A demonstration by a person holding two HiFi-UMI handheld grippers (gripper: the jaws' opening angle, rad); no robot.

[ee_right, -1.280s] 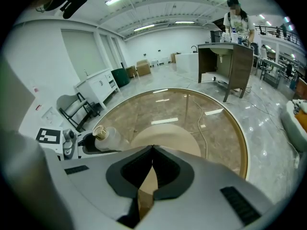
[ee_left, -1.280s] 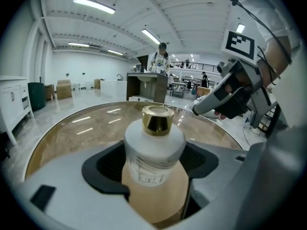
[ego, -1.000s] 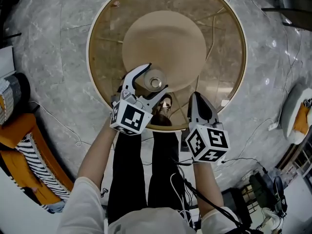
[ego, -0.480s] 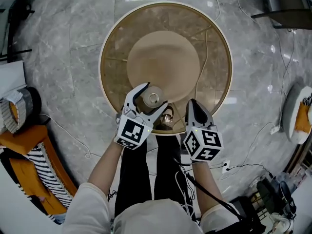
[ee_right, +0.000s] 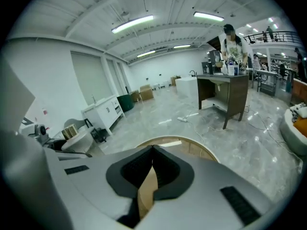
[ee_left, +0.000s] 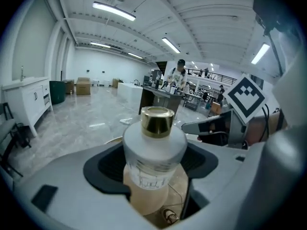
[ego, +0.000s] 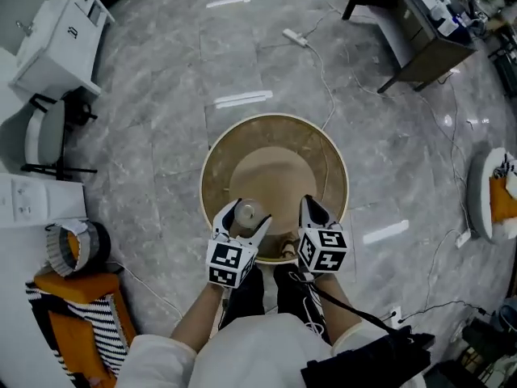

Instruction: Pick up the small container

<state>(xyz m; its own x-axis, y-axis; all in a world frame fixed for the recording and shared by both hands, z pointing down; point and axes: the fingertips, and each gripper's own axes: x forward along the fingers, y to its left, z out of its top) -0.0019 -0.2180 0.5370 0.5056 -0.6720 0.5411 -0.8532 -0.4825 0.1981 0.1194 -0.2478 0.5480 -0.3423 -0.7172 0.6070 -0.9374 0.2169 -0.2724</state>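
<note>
The small container is a frosted bottle (ee_left: 154, 152) with a gold cap (ee_left: 156, 121). It stands upright between the jaws of my left gripper (ee_left: 153, 174), which is shut on its body. In the head view the bottle (ego: 245, 212) and left gripper (ego: 243, 217) are over the near part of the round glass table (ego: 323, 164). Whether the bottle still touches the tabletop is hidden. My right gripper (ego: 312, 207) hovers just to the right, shut and empty, its tips meeting (ee_right: 152, 150). It also shows in the left gripper view as a grey body with a marker cube (ee_left: 216, 127).
The table has a tan round base (ego: 275, 176) under its glass. On the marble floor lie cables and a power strip (ego: 293, 36). A white cabinet (ego: 60, 35) and chair (ego: 48, 136) stand at the left, a dark desk (ego: 420, 31) at the upper right, and an orange striped seat (ego: 73, 322) at the lower left.
The head view has pulled far up and back, so the table looks much smaller. The left gripper stays shut on the bottle; the right gripper stays beside it.
</note>
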